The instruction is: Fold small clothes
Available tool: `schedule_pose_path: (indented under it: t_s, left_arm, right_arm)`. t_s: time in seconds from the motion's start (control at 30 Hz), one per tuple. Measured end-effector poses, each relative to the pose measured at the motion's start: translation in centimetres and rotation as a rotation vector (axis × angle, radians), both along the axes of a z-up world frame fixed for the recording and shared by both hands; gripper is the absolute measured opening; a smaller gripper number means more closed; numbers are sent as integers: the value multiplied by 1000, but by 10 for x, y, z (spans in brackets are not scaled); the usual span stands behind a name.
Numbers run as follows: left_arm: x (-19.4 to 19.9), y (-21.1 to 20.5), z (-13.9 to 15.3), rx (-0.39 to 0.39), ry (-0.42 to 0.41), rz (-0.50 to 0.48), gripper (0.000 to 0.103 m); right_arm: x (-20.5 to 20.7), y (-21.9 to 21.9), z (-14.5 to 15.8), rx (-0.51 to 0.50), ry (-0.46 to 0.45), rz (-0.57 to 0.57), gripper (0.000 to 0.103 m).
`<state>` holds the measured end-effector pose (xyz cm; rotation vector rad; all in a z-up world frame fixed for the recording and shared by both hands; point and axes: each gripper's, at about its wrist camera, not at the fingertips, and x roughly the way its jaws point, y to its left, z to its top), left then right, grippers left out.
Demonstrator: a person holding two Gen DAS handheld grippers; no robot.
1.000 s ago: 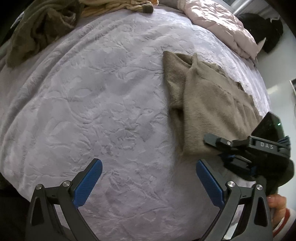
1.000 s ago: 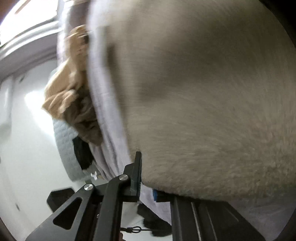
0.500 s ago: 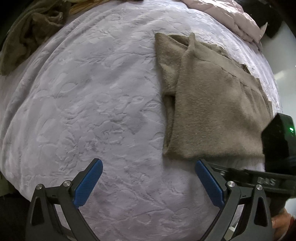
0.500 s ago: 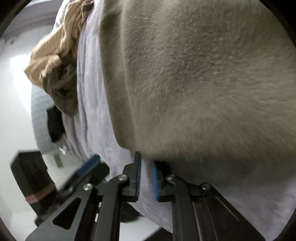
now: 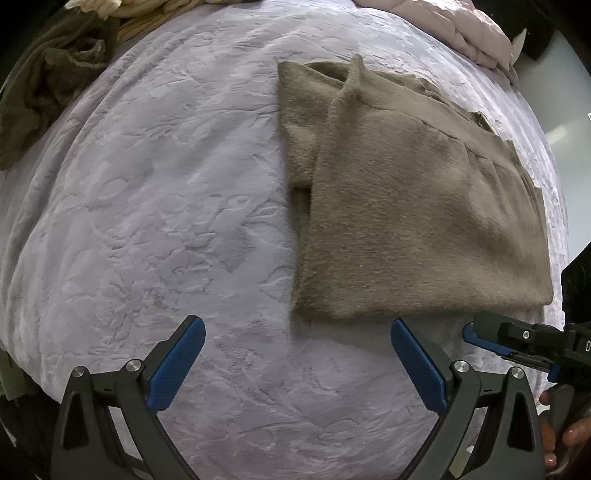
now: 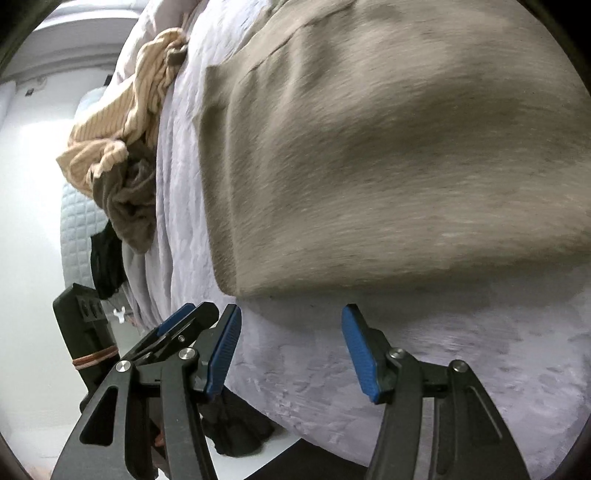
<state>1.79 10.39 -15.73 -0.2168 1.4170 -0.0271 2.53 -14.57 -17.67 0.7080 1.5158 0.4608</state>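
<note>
A taupe fuzzy garment (image 5: 413,206) lies folded flat on the lilac embossed bedspread (image 5: 155,206); in the right wrist view the same garment (image 6: 388,147) fills the upper right. My left gripper (image 5: 297,350) hovers open just short of the garment's near edge, with only bedspread between its blue pads. My right gripper (image 6: 290,332) is opening; its pads stand apart just below the garment's edge and hold nothing. The right gripper's tip (image 5: 480,334) also shows at the right edge of the left wrist view, beside the garment's near right corner.
An olive garment (image 5: 44,92) lies crumpled at the bed's far left beside a cream striped one (image 5: 147,14). A pink quilted item (image 5: 465,26) sits at the far right. In the right wrist view the striped garment (image 6: 125,110) hangs over the bed's edge, and the left gripper (image 6: 177,325) shows.
My right gripper has let go of the garment's edge, opened, and backed away from it. The left gripper has slid toward the garment, which now lies larger in its view.
</note>
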Motion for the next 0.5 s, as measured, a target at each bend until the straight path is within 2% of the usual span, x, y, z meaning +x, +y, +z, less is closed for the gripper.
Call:
schedule_pose_path:
  t_s: [0.2, 0.27, 0.3, 0.43, 0.5]
  left_arm:
    - [6, -16, -4, -20, 3, -12, 101]
    - [7, -17, -3, -104, -7, 3, 101]
    - [7, -16, -3, -170, -7, 23, 101]
    - [5, -14, -12, -369, 16, 113, 101]
    - [4, -19, -16, -422, 21, 130, 101]
  right_arm:
    - [-6, -24, 0, -1, 3, -37, 62]
    - [-6, -30, -2, 9, 7, -53, 61]
    - [-6, -32, -3, 18, 9, -66, 62]
    - [1, -43, -15, 81, 27, -166, 61]
    - [5, -48, -26, 133, 59, -231, 58]
